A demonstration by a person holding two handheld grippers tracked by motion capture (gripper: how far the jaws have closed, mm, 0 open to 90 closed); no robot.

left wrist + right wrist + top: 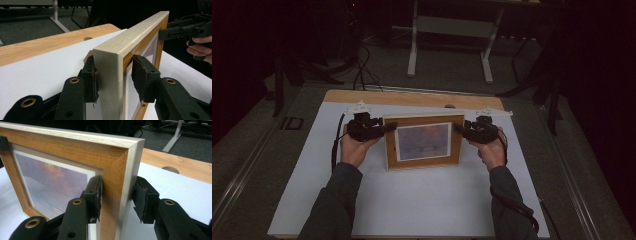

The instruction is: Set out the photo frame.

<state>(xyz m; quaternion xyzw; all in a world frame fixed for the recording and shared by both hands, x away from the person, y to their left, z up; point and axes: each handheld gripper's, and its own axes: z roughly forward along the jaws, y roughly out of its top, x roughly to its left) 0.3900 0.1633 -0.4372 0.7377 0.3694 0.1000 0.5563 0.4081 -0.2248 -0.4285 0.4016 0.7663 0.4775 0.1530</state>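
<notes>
Gripping the upright wooden picture frame (pixel 423 141) at mid-worktop (pixel 412 205), your left tongs (pixel 384 129) and right tongs (pixel 460 128) each straddle a side rail, the left with a slight gap; it looks stiff, light, its glazing probably fragile, so stay on wood.

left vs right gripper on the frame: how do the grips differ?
The left gripper takes the picture frame's left upright; the right gripper takes its right upright.
In the left gripper view, one of the left fingers stands off the frame face; in the right gripper view, the right one lies against it, with a gap at the outer one.
Both straddle the frame near its top corners, front and back, holding it upright.
</notes>
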